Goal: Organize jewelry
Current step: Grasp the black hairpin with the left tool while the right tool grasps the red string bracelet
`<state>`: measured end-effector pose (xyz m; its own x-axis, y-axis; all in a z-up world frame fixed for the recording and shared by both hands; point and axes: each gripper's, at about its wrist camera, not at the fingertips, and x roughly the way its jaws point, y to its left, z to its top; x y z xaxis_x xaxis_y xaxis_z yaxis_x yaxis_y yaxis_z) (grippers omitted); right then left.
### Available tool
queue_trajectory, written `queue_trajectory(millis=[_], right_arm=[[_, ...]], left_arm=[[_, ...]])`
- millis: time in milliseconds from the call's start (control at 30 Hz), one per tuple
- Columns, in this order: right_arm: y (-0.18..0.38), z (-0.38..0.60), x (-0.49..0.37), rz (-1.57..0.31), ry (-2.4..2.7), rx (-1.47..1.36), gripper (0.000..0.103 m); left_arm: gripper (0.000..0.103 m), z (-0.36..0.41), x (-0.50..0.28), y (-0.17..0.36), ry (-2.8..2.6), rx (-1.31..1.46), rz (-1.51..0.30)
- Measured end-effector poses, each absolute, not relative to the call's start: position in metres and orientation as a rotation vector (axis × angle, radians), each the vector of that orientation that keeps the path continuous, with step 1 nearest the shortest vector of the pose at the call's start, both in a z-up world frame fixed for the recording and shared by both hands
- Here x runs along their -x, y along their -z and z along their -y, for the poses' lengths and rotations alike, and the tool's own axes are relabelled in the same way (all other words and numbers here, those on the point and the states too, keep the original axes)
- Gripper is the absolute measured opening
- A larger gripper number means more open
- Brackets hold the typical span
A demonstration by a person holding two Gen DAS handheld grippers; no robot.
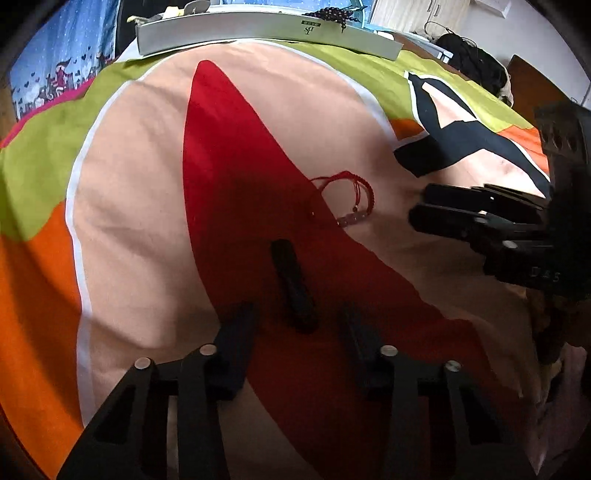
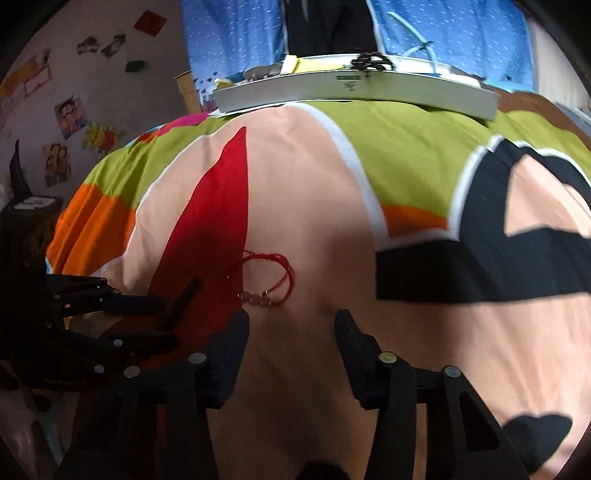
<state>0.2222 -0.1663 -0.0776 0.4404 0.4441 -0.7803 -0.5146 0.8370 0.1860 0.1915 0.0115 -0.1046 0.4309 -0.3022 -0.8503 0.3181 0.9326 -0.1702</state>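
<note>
- Left gripper (image 1: 295,332): its jaws stand open and hold nothing. A dark bar (image 1: 293,284) lies on the bed cover (image 1: 140,221) between the two fingers, its long axis running forward along them and tilted a little to the left at its far end. What kind of jewelry or case it is cannot be told.
- Red cord bracelet (image 1: 345,201): it lies flat on the bed cover, ahead of the left jaws and off to their right, past the far end of the dark bar and apart from it. Its loop straddles the edge of the red patch, with a short row of pale beads on the near side.
- Right gripper (image 2: 291,332): its jaws are also open and empty. In the right wrist view the bracelet (image 2: 267,280) sits just ahead of the gap, shifted slightly toward the left finger, beads nearest the fingertips.
- Judged from this, the right gripper is the nearer one to the bracelet; a short push forward with a small shift left would bring the beaded side into the gap. The loop is wider than it is deep, so a pinch across the cord looks easier than one around the whole ring.
- Tray (image 1: 258,33): the grey tray with dark beads (image 1: 332,16) in it lies well beyond both grippers, straight ahead at the far edge of the bed.
</note>
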Motion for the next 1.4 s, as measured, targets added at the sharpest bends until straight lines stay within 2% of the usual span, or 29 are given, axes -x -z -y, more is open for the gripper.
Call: queue_trajectory(millis=[167,267,500,567,600,633,900,1400], right_arm=[[0.087,0.147,-0.240,-0.957,-0.613,0.110,0.035],[0.098,0.139,-0.246,-0.987,-0.611,0.143,0.033],[0.104,0.142,-0.251,-1.006,-0.575,0.136,0.029],[0.104,0.142,-0.248,-0.998,-0.578,0.151,0.023],[0.105,0.141,-0.247,-0.997,-0.583,0.155,0.009],[0.107,0.141,-0.247,-1.004,-0.565,0.168,0.004],[0.098,0.151,-0.231,-0.916,-0.507,0.192,0.003],[0.044,0.172,-0.197,-0.732,-0.416,0.016,0.003]], left_arm=[[0.018,-0.022,-0.199,0.109,0.361,0.024,-1.060],[0.012,-0.031,-0.204,0.110,0.355,0.066,-1.068],[0.012,-0.036,-0.212,0.110,0.358,0.101,-1.057],[0.012,-0.037,-0.211,0.110,0.358,0.096,-1.052],[0.012,-0.034,-0.212,0.110,0.356,0.092,-1.049],[0.012,-0.035,-0.211,0.110,0.354,0.089,-1.045],[0.011,-0.025,-0.209,0.105,0.333,0.072,-0.986],[0.011,-0.028,-0.197,0.070,0.286,0.082,-0.825]])
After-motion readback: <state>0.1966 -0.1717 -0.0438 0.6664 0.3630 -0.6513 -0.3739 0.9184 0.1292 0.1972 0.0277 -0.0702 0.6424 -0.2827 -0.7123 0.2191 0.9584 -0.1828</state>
